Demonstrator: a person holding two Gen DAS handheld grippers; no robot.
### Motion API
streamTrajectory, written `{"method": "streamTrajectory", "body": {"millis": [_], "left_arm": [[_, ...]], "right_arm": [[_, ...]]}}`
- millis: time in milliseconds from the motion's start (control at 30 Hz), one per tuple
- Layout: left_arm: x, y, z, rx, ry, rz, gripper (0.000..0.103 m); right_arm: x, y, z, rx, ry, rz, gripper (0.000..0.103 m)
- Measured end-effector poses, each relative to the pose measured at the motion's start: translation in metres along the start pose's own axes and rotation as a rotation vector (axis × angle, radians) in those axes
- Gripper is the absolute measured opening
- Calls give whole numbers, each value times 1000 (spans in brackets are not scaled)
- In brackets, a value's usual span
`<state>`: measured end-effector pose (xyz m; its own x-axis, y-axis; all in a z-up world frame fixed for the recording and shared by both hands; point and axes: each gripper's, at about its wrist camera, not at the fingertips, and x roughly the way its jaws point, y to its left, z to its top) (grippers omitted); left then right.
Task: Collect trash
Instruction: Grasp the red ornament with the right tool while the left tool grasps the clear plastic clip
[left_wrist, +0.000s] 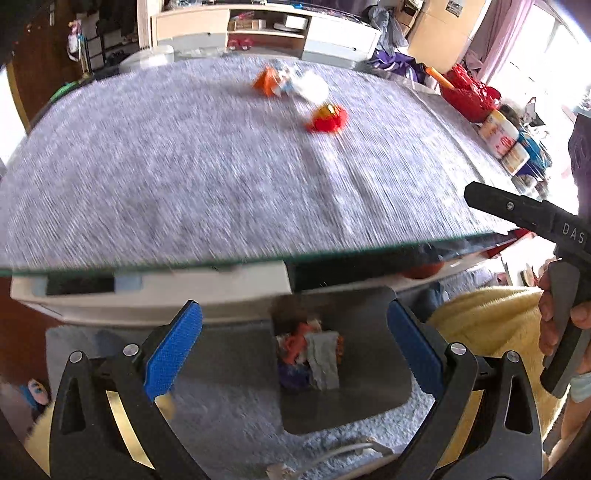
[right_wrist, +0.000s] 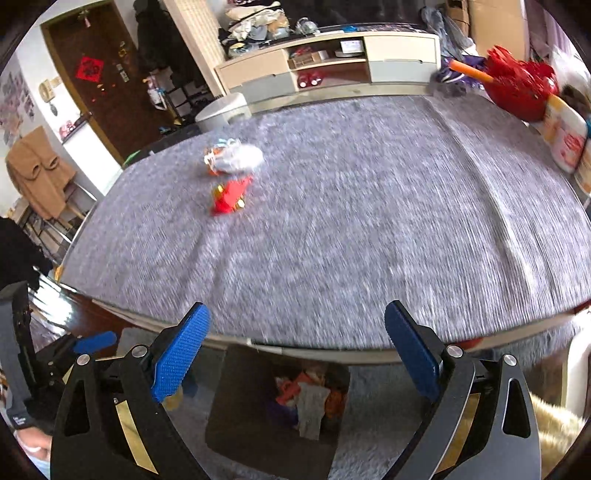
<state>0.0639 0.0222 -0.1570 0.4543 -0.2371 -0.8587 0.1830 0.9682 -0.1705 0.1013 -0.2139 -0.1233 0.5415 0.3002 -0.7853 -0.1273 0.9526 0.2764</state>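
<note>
Two empty grippers held above a dark bin (left_wrist: 343, 373) on the floor, before a grey-clothed table (left_wrist: 184, 177).

The left gripper (left_wrist: 295, 354) and right gripper (right_wrist: 297, 360) are spread wide, nothing held. Red wrapper (right_wrist: 229, 195) and white wad (right_wrist: 236, 158) remain far across the table; with pads wide, thin scraps could be missed or pushed away.

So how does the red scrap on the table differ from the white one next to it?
The red scrap is smaller and flatter, with gold bits; the white scrap is larger, puffier, with orange at its edge. The red one lies nearer the table's front edge, the white one farther back. Both sit on the grey cloth, uncollected and blurred.
</note>
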Motion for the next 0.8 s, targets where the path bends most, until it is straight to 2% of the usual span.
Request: {"method": "streamTrajectory", "body": {"millis": [333,433,533,700,800], "left_arm": [[2,31,45,-9,-28,47,95],[6,41,55,-26,-25,42,95],[12,49,66,-37,-18,42,95],[21,55,85,-22,-14,49,95],[25,57,99,-2,-15,56,95]], "right_arm": [[42,35,58,-65,-10,59,94],[64,50,68,-99,18,88,80],[84,57,71,-96,64,114,61],[110,66,78,-115,89,97,48],[118,65,79,-127,109,75,36]]}}
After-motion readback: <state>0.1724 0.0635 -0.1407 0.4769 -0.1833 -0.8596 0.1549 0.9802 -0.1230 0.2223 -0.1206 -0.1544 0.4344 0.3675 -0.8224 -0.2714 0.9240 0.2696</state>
